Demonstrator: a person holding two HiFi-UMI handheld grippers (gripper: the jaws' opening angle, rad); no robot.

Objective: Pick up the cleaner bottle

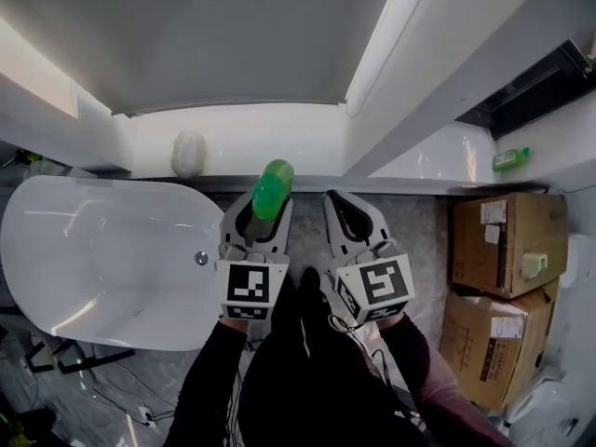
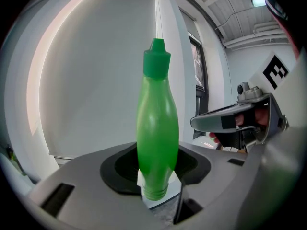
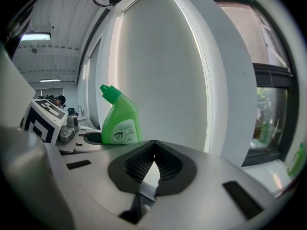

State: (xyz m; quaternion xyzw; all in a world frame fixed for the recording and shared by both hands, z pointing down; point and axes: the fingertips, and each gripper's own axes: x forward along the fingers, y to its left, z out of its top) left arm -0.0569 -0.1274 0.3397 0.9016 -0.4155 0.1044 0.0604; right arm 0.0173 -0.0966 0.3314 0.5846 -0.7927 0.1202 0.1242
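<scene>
The green cleaner bottle (image 1: 272, 189) stands upright between the jaws of my left gripper (image 1: 265, 208), which is shut on its lower body. In the left gripper view the bottle (image 2: 157, 133) fills the middle, its capped spout at the top, with the left gripper (image 2: 158, 178) clamped round its base. My right gripper (image 1: 346, 208) hovers just to the right, shut with nothing in it. The right gripper view shows the right gripper (image 3: 153, 150) with its pads meeting at the tip, and the bottle (image 3: 120, 121) to its left with a white label.
A white bathtub (image 1: 93, 259) lies to the left below the grippers. Cardboard boxes (image 1: 507, 250) are stacked at the right. A small green bottle (image 1: 510, 159) sits on the window ledge, and a white rounded object (image 1: 188, 154) rests on the ledge behind the tub.
</scene>
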